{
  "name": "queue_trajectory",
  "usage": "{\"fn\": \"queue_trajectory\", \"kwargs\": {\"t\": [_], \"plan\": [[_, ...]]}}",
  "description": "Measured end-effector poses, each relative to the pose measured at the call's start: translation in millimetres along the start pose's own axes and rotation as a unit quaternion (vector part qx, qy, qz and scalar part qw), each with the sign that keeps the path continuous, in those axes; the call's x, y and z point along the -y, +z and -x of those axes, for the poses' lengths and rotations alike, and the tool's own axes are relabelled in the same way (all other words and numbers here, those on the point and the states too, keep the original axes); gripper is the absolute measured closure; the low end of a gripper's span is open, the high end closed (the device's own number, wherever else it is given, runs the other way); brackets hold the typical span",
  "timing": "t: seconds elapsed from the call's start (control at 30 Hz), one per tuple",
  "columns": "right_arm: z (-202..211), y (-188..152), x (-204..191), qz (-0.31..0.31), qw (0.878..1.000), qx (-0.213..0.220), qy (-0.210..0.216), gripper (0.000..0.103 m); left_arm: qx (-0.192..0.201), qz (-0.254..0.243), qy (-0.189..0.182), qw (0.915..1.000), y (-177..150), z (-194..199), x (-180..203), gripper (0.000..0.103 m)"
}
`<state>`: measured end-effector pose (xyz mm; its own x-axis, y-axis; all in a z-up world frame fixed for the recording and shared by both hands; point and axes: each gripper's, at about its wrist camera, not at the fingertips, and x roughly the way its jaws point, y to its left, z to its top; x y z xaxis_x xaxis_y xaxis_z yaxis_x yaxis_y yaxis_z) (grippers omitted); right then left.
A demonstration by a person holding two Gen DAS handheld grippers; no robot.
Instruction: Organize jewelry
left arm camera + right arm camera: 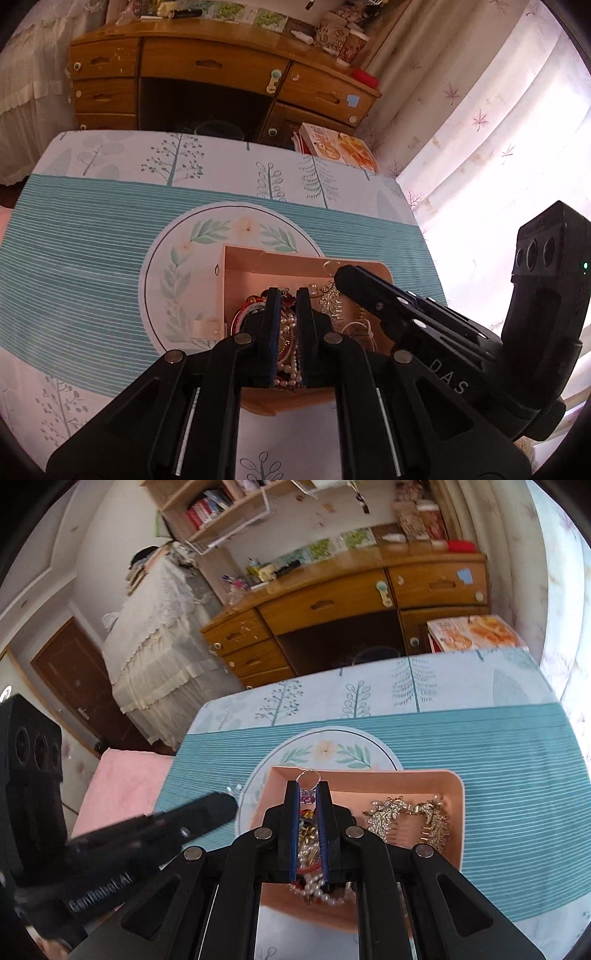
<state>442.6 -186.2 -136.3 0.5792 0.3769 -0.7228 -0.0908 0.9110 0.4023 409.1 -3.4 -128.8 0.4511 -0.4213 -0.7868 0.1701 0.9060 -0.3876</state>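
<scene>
My 2 grippers hang over the pink tray [456,812] of tangled jewelry [314,882] on the table. The right gripper [307,786] pinches a silver-ringed earring [308,779]; the left gripper [284,295] is nearly shut — empty. Lift slowly, so no strand snags.

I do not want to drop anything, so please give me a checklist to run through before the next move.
1. Right gripper shut on the hoop earring: ok.
2. Left gripper shut: ok. Empty: cannot tell, the pearls show behind its gap.
3. Pink tray flat on the table cloth: ok.
4. Gold leaf comb lying inside the tray: ok.
5. Bare floor left at the tray's far side: ok.
</scene>
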Motion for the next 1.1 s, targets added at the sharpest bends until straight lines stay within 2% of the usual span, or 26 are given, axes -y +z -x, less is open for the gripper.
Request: {"fn": "queue_trajectory", "kwargs": {"t": [0.2, 0.3, 0.37, 0.43, 0.77, 1.0, 1.03, 1.1], "plan": [[-34.9, -7.0, 30.6, -0.042, 0.999, -0.022, 0.005, 0.093, -0.038, 0.017, -0.008, 0.9991, 1.3, -28.7, -10.6, 0.092], [-37.7, -10.4, 37.8, -0.047, 0.999, -0.023, 0.001, 0.092, -0.032, 0.016, 0.004, 0.9994, -0.3, -27.0, -12.4, 0.081], [-35.1, -12.5, 42.5, -0.053, 0.998, -0.016, 0.007, 0.092, -0.023, 0.019, 0.007, 0.9995, -2.4, -21.1, -14.4, 0.069], [-29.0, -14.1, 45.4, -0.054, 0.998, -0.01, 0.011, 0.092, -0.012, 0.021, 0.009, 0.9997, -5.2, -12.1, -16.0, 0.067], [35.2, -39.5, 49.9, -0.052, 0.998, 0.021, 0.005, 0.092, 0.021, -0.006, 0.037, 0.999, -42.3, 46.0, 5.9, 0.067], [89.0, -81.0, 38.3, -0.018, 0.998, 0.032, -0.042, 0.092, 0.039, -0.037, 0.039, 0.9978, -91.9, 92.9, 37.5, 0.067], [98.6, -87.5, 36.0, -0.014, 0.998, 0.033, -0.048, 0.092, 0.044, -0.042, 0.041, 0.9973, -102.2, 100.6, 42.6, 0.066], [117.9, -102.6, 32.1, -0.007, 0.998, 0.038, -0.054, 0.092, 0.051, -0.05, 0.046, 0.9964, -122.4, 114.5, 51.6, 0.057]]}}
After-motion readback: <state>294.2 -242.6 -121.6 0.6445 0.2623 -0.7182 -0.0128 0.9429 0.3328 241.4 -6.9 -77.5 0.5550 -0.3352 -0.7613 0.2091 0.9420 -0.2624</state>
